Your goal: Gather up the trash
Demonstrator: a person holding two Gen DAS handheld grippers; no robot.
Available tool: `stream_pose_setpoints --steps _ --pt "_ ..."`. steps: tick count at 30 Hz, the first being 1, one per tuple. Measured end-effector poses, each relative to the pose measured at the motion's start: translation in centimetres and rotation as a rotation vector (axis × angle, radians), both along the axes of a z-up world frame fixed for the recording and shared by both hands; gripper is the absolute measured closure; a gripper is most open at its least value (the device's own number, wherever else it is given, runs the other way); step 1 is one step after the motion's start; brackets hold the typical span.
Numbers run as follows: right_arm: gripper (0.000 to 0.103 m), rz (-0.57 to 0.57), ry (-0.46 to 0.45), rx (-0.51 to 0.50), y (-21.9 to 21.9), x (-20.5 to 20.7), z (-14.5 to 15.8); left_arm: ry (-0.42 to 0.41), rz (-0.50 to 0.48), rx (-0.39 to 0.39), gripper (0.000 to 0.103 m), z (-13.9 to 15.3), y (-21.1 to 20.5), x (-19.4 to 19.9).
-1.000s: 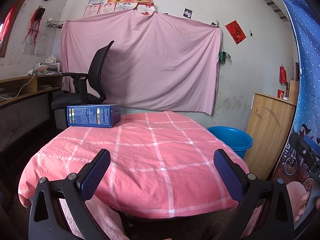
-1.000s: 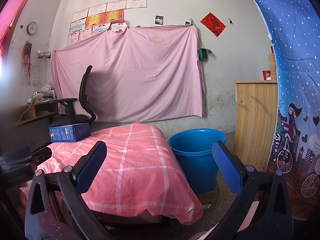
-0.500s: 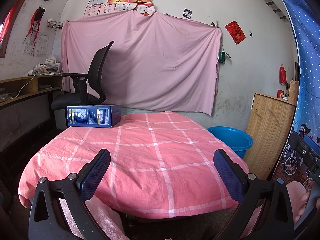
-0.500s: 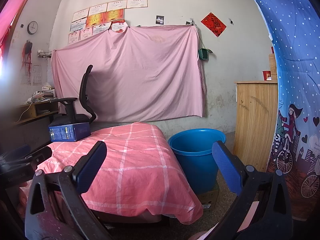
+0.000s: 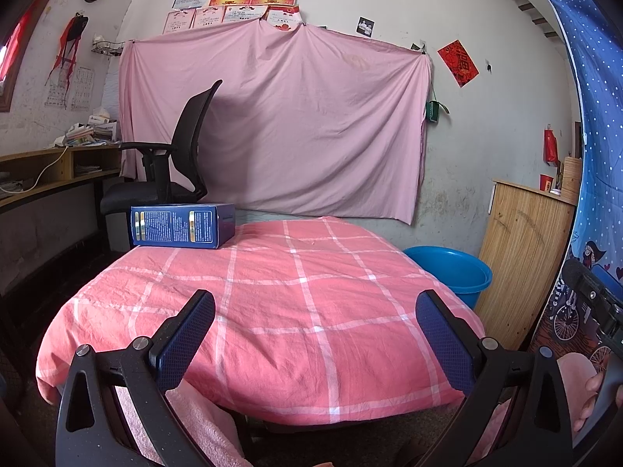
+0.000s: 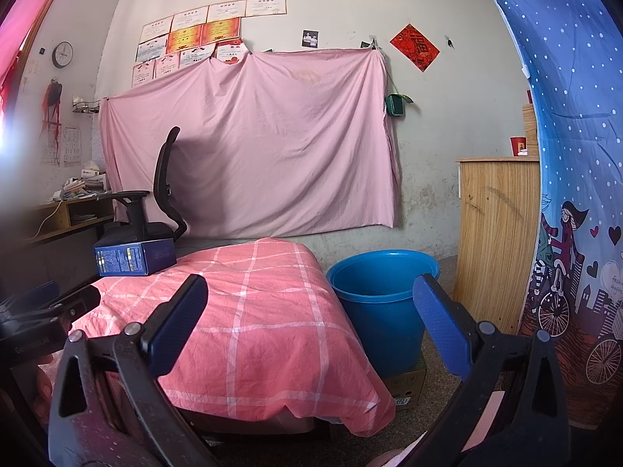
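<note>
A dark blue printed carton (image 5: 182, 225) (image 6: 134, 257) lies on its side at the far left corner of a table covered with a pink checked cloth (image 5: 272, 303) (image 6: 249, 311). A blue plastic bucket (image 6: 379, 303) (image 5: 451, 274) stands on the floor to the right of the table, on a flat cardboard box. My left gripper (image 5: 314, 334) hovers open at the table's near edge, nothing between its fingers. My right gripper (image 6: 309, 323) is open too, held off the table's near right corner, facing the bucket and cloth. The left gripper's body (image 6: 43, 311) shows at the left of the right wrist view.
A black office chair (image 5: 171, 167) stands behind the table's far left corner, beside a wooden desk (image 5: 50, 179) with papers. A wooden cabinet (image 6: 498, 233) is right of the bucket, then a blue patterned curtain (image 6: 576, 194). A pink sheet (image 5: 272, 124) hangs on the back wall.
</note>
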State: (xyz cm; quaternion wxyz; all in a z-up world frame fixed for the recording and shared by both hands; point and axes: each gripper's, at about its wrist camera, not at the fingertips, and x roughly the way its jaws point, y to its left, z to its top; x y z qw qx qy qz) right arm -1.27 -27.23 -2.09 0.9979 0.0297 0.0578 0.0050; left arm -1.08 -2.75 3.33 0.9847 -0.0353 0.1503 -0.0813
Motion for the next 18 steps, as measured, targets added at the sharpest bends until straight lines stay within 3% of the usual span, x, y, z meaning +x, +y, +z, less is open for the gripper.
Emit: stream_pose_setpoints --steps 18 --pt "0.000 0.001 0.008 -0.001 0.07 -0.01 -0.21 -0.011 0.026 0.004 0.002 0.14 0.02 -0.25"
